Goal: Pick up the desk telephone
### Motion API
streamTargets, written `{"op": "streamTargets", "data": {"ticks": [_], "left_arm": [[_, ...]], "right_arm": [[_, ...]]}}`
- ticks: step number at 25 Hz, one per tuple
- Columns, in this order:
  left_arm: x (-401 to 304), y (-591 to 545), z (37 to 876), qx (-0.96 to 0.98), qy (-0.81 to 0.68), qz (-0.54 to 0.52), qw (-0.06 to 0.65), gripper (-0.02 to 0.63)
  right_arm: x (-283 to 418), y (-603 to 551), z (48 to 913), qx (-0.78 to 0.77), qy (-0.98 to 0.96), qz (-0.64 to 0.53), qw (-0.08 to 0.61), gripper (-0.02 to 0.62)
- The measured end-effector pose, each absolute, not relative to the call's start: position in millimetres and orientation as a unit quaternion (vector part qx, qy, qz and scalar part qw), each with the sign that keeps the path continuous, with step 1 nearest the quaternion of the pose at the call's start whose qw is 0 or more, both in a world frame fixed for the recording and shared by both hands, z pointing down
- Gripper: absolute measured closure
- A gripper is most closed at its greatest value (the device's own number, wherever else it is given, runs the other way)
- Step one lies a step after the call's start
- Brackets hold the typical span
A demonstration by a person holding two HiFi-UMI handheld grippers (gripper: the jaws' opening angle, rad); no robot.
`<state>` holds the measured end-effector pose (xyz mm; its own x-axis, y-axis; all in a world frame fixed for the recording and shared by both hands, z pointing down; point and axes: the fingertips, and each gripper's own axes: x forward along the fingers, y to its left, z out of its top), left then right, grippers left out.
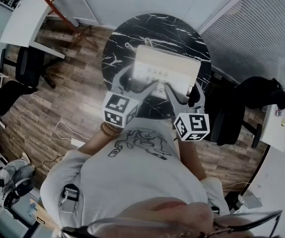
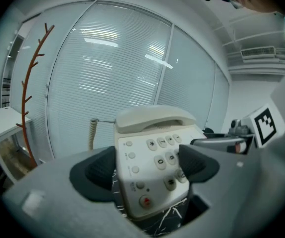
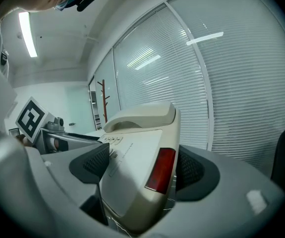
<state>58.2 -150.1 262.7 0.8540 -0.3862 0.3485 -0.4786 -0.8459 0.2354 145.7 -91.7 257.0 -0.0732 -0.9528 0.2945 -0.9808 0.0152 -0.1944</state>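
Legible in the left gripper view, on the keypad of the desk telephone (image 2: 147, 192): an asterisk on one key (image 2: 151, 144), "0" on the key (image 2: 159, 161) at five o'clock from it, "8" on the key (image 2: 171, 157) at three o'clock from the "0". Fine print beside the left-hand buttons and on the panel in the right gripper view too small to read. Only black-and-white square patterns on the marker cubes (image 1: 118, 109), no letters.

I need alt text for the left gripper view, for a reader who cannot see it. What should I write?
The left gripper clamps a cream plastic desk telephone between its dark padded jaws, the handset on its cradle, above a black marble table. Behind stand white window blinds and a thin red-brown coat stand.
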Motion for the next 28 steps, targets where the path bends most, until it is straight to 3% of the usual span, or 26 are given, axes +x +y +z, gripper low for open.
{"op": "streamTargets", "data": {"ticks": [28], "left_arm": [[71,-154,262,0.950,-0.230,0.143,0.155,0.202]], "right_arm": [[158,-94,258,0.684,-0.707,0.175,0.033,0.195]]}}
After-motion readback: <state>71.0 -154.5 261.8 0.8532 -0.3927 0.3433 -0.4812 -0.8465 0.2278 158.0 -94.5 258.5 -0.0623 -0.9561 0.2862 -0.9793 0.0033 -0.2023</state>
